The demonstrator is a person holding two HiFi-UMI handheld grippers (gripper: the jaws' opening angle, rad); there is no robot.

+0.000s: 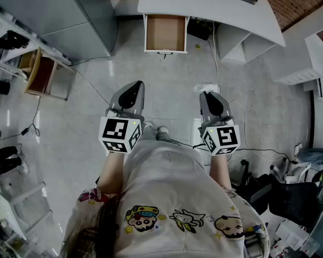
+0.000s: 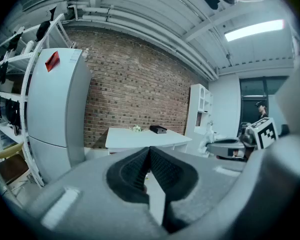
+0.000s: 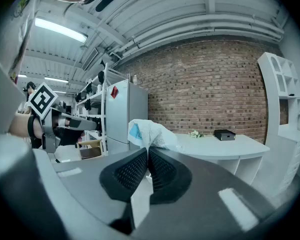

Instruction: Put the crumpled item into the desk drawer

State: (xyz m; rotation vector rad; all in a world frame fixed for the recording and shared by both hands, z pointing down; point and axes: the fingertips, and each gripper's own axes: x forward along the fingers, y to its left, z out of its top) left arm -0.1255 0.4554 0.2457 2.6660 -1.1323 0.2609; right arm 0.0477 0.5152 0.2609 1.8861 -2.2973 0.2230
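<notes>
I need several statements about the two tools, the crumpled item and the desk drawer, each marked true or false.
1. The right tool is shut on the crumpled item. True.
2. The left tool also holds something. False: its jaws are together with nothing between them.
3. The desk drawer is closed. False: it is pulled out, open.
4. The crumpled item lies in the drawer. False: the right tool holds it, away from the white desk.
5. A black box lies on that desk. True.
</notes>
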